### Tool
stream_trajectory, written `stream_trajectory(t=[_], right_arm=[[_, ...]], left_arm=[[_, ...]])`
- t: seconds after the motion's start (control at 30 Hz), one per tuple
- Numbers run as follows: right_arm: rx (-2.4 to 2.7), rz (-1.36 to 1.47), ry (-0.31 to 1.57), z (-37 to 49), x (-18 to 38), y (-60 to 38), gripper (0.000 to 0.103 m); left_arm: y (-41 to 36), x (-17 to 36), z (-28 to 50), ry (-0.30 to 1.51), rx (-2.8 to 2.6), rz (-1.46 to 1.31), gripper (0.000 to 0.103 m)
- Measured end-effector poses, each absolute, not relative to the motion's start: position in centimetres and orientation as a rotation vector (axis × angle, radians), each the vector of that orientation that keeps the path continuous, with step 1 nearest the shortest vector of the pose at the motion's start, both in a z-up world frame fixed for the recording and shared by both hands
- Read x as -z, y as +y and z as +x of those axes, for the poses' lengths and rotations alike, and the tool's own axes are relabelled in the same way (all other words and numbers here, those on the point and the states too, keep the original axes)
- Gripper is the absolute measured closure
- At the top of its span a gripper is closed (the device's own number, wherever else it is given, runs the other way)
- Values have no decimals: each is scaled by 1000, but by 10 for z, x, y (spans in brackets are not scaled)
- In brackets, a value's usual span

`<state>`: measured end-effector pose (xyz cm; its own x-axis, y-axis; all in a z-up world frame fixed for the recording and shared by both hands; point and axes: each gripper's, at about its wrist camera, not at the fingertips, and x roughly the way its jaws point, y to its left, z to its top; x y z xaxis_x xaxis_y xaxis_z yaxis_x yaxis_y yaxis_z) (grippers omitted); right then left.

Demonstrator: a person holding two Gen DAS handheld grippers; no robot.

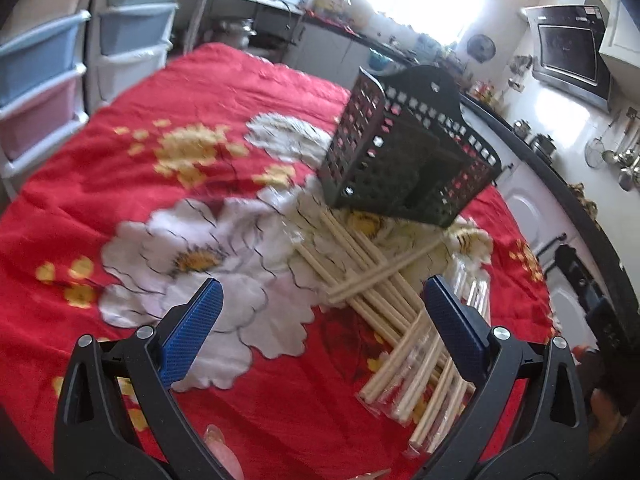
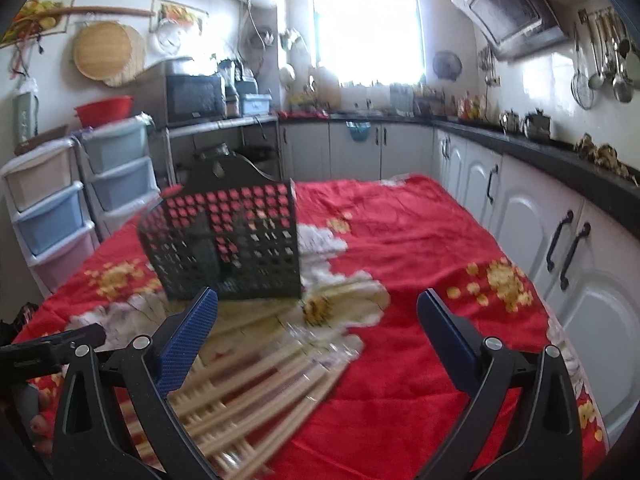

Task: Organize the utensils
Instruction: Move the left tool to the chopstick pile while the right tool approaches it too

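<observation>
None of the utensils appears to be sorted yet: the task stands at or near its start, judged from the present layout.

Largest item: the red floral tablecloth [image 1: 240,92] covers the whole table and carries every task item. On it, toward the far side of the pile, stands the black perforated plastic utensil holder [image 1: 404,160], upright in the right wrist view [image 2: 224,244]. Through its holes only red cloth and a dark inner divider show; no sticks are visible inside, so it is judged empty.

Next: the loose pile of pale wooden chopsticks [image 1: 384,280] lies flat on the cloth, just in front of the holder and crossing at several angles. Some of them seem to be in clear plastic sleeves. All of them remain to be gathered and stood in the holder.

Smallest: the left gripper [image 1: 320,312] hovers above the near part of the pile with its blue pads spread wide, gripping nothing. The right gripper [image 2: 318,320] is likewise spread apart and empty, with the chopsticks [image 2: 256,376] below and to its left.

Limits of observation:
- Motion blur smears the chopsticks in the right wrist view; a count is not possible.
- The near ends of the pile are cut off behind the gripper bodies.
- The holder's floor and its rear compartment cannot be made out.
</observation>
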<state>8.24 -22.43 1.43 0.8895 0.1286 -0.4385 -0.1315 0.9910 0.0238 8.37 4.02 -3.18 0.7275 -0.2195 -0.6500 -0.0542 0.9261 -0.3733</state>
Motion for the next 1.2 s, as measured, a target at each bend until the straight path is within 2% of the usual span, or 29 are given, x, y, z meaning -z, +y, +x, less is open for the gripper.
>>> stream_trajectory(t=[0.23, 0.33, 0.37, 0.43, 0.53, 0.7, 0.77, 0.93, 1.2], right_arm=[[-139, -13, 616, 101, 14, -236, 6], [-157, -4, 692, 108, 27, -237, 7], [-162, 5, 715, 110, 31, -238, 14], [-170, 25, 755, 116, 36, -240, 28], [-168, 67, 818, 128, 44, -245, 42], [-164, 152, 897, 147, 51, -259, 58], [-163, 165, 932, 155, 55, -264, 69], [-166, 156, 962, 165, 58, -265, 72], [-178, 99, 977, 173, 61, -248, 71]], left_arm=[[42, 46, 94, 815, 161, -454, 11], [42, 51, 97, 835, 187, -486, 20], [42, 52, 98, 840, 192, -491, 26], [40, 54, 101, 855, 207, -497, 32], [40, 57, 104, 867, 223, -520, 39], [42, 61, 110, 890, 236, -571, 48], [45, 63, 112, 896, 233, -591, 54], [51, 68, 117, 905, 216, -621, 67], [53, 68, 122, 908, 209, -624, 70]])
